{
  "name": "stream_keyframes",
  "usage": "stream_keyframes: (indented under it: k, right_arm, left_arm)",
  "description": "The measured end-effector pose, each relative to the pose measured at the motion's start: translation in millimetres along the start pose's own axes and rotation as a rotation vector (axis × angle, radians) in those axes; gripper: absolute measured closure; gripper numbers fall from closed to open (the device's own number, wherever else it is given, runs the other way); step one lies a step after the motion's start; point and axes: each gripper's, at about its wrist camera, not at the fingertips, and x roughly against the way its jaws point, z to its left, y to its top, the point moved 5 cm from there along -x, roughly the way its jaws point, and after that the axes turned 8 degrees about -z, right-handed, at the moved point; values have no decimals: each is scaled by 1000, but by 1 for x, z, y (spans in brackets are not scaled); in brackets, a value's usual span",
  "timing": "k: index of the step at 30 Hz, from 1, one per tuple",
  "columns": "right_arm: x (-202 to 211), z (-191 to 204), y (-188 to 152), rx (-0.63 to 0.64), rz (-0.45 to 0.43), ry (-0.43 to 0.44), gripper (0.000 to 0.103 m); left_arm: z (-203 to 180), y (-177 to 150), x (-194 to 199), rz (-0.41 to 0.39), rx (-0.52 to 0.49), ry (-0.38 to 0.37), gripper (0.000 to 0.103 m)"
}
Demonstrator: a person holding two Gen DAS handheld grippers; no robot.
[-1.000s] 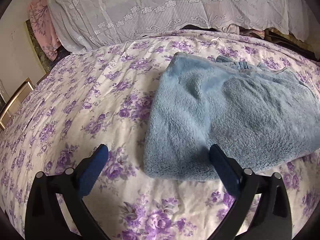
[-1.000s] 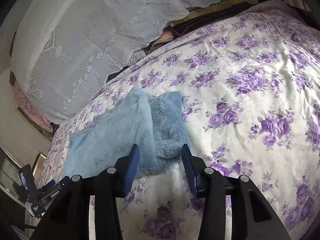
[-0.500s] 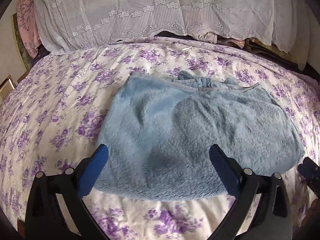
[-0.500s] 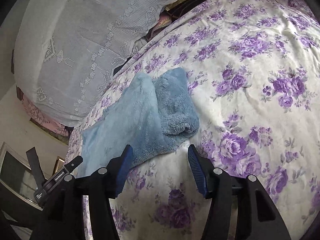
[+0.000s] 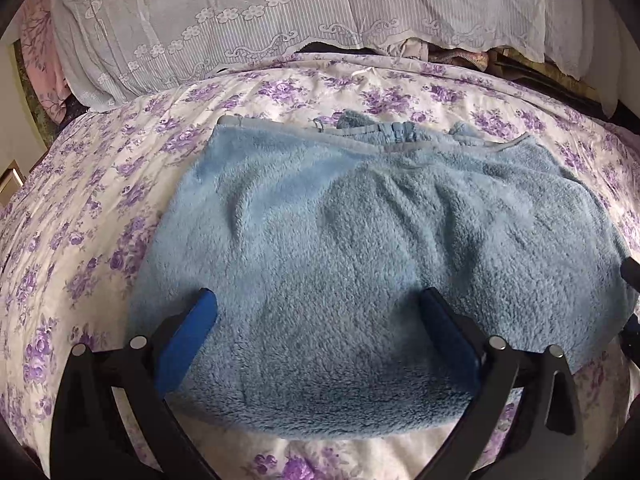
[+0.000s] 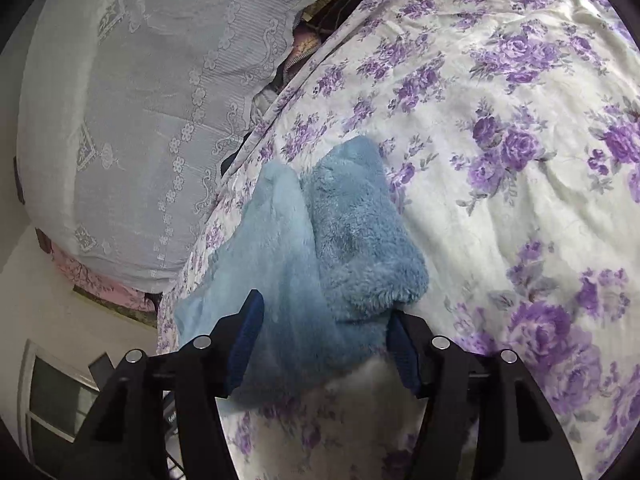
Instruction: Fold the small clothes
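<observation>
A fluffy light blue garment [image 5: 360,240] lies partly folded on the floral bedspread [image 5: 80,220], its zipper edge at the far side. My left gripper [image 5: 318,320] is open, its jaws straddling the garment's near edge from just above. In the right wrist view the same garment [image 6: 320,248] shows as two folded layers. My right gripper [image 6: 324,332] is open with its jaws on either side of the garment's near corner.
A white lace-covered pile [image 5: 300,12] lines the far side of the bed, with pink fabric [image 5: 40,40] at the left. The right gripper's black body [image 5: 630,272] shows at the right edge. A window frame [image 6: 56,396] shows at lower left.
Both grippers have moved in toward the blue garment. The left one swung right, over its near edge. The right one closed in on its near corner. Both stay open.
</observation>
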Motion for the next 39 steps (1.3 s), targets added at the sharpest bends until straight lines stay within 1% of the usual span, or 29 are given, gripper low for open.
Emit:
stream_keyframes:
  k: [3,6,7,9,11,13,16,18,20,23,26,28,30,31,33,34,37,39]
  right_arm:
    - [-13,1,8,-76,-37,-45,40]
    - [-21,3,12,-117,-91,-101,39]
    - [-22,4,12,-118,-112,-113,39]
    - [-24,6,9,-82,-154,-126,39]
    - [-22,5,5,-29,-176,-125,42]
    - [-21,7,5,3,-173,-121,43]
    - [-21,8,5,37,-175,-121,45]
    - [-21,9,5,50,-174,-117,52]
    - [-21,9,6,50,-170,-102,61]
    - [-20,16,6,81,-180,-95,68]
    - [-17,25,7,137,-199,-101,69]
    - [-18,26,7,149,-202,-105,69]
    - [-20,20,8,120,-185,-109,66]
    - [-22,14,9,85,-172,-107,61]
    - [-25,3,10,8,-153,-74,61]
    - [-24,3,10,2,-153,-67,61]
    - [-23,7,8,35,-162,-82,62]
    - [-23,8,8,39,-164,-75,65]
  left_arm:
    - [3,3,4,-7,14,-11,4]
    - [3,8,7,-25,17,-14,4]
    - [3,10,8,-32,15,-13,4]
    - [2,14,7,-43,9,-6,4]
    - [1,13,1,-29,8,-8,4]
    - [-1,10,-8,-2,2,-10,4]
    - [-1,7,-10,-3,-9,-4,4]
    - [-2,7,-10,-10,-21,6,4]
    - [-3,6,-9,-13,-25,8,4]
    - [-2,5,-9,-12,-20,5,4]
    - [-3,6,-9,-14,-22,7,4]
    - [-2,6,-9,-14,-22,7,4]
    - [-2,6,-9,-12,-19,2,4]
    - [-2,6,-9,-10,-18,0,4]
    - [-2,6,-10,-9,-21,-1,4]
    - [-3,5,-11,-7,-26,0,4]
    - [-6,5,-11,-9,-35,9,4]
    - [-5,6,-9,-19,-32,8,4]
